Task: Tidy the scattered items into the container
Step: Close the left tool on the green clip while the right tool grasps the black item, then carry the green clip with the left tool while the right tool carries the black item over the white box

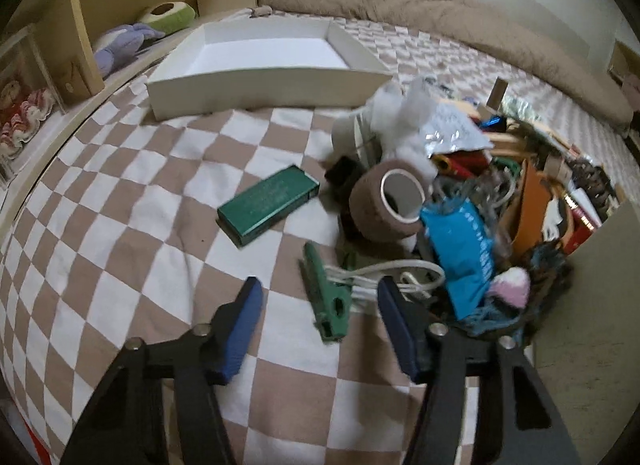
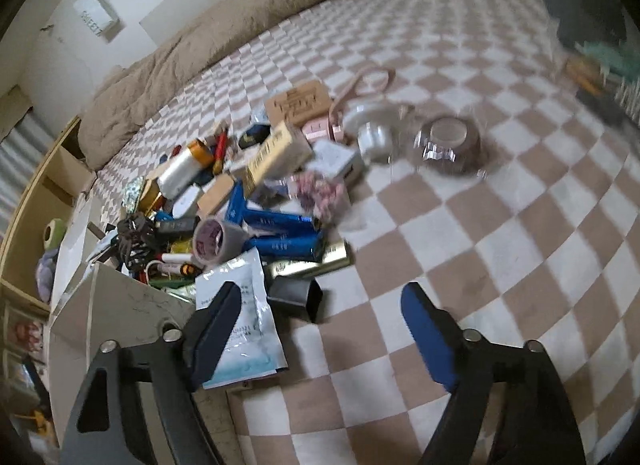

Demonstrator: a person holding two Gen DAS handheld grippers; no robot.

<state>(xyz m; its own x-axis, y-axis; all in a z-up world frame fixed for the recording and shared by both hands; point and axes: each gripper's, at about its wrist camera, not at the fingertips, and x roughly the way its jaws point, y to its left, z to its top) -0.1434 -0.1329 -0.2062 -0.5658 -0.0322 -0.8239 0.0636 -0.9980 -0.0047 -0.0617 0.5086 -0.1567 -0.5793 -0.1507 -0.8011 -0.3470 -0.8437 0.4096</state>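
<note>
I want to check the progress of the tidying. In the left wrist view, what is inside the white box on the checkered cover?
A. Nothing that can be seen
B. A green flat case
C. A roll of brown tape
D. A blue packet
A: the white box shows only its bare white floor, while the green flat case, the brown tape roll and the blue packet all lie outside it on the checkered cover.

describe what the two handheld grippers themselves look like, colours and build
Both match: the left gripper and right gripper each have two black angular arms with cut-out openings, joined by round silver rivets, ending in flat blue ribbed pads. No cables, markings, hands or sleeves show in either view.
</note>
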